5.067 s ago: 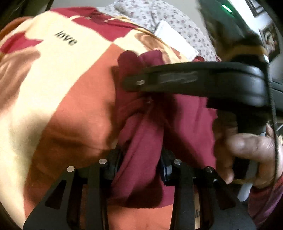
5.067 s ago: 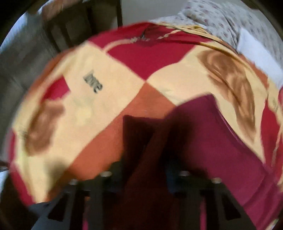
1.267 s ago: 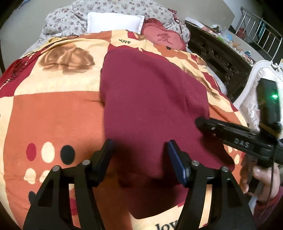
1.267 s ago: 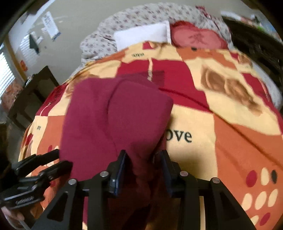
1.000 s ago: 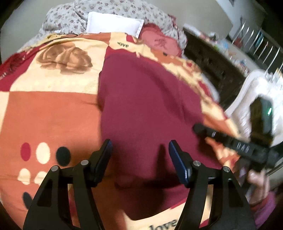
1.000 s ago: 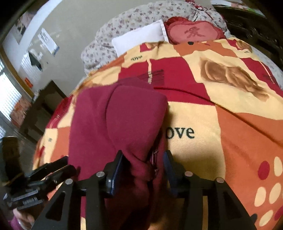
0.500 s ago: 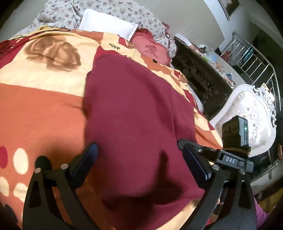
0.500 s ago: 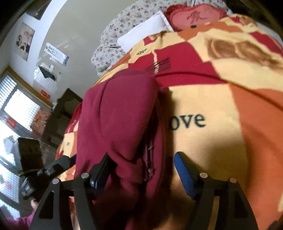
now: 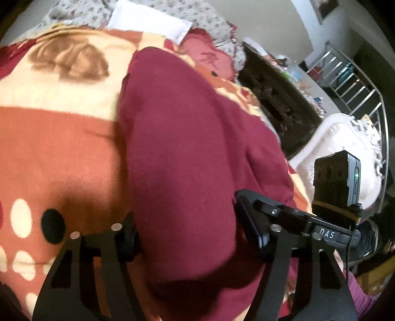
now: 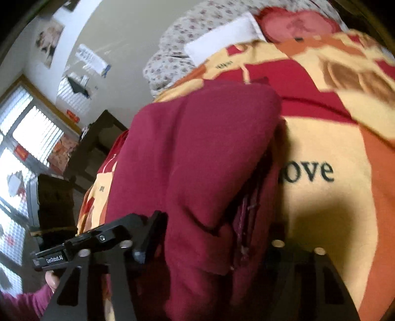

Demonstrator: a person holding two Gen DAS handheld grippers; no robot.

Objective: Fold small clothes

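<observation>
A: Where is the garment?

B: The maroon garment (image 9: 187, 153) lies folded lengthwise on the patterned blanket (image 9: 56, 148), with its far end toward the pillows. In the right wrist view, a doubled-over layer (image 10: 197, 153) sits on top, and a seam shows at its right edge beside the printed "ove".

A: And the grippers?

B: The left gripper (image 9: 187, 237) has its jaws spread wide, one on either side of the near end of the cloth. The cloth bulges up between them. Whether the pads press it, I cannot tell. The right gripper (image 10: 209, 244) is also spread wide around the fold. Its left finger (image 10: 148, 237) is plain, but the right one is dark and lost in shadow.

A: Anything else cut off?

B: The garment's near edge runs under both gripper frames and out of view. Each gripper appears in the other's picture, partly overlapped. Only a bit of the left hand (image 10: 51, 281) shows. Beyond are a white pillow (image 9: 148, 22), a red cushion (image 10: 296, 24) and dark furniture (image 9: 279, 108), all blurred.
</observation>
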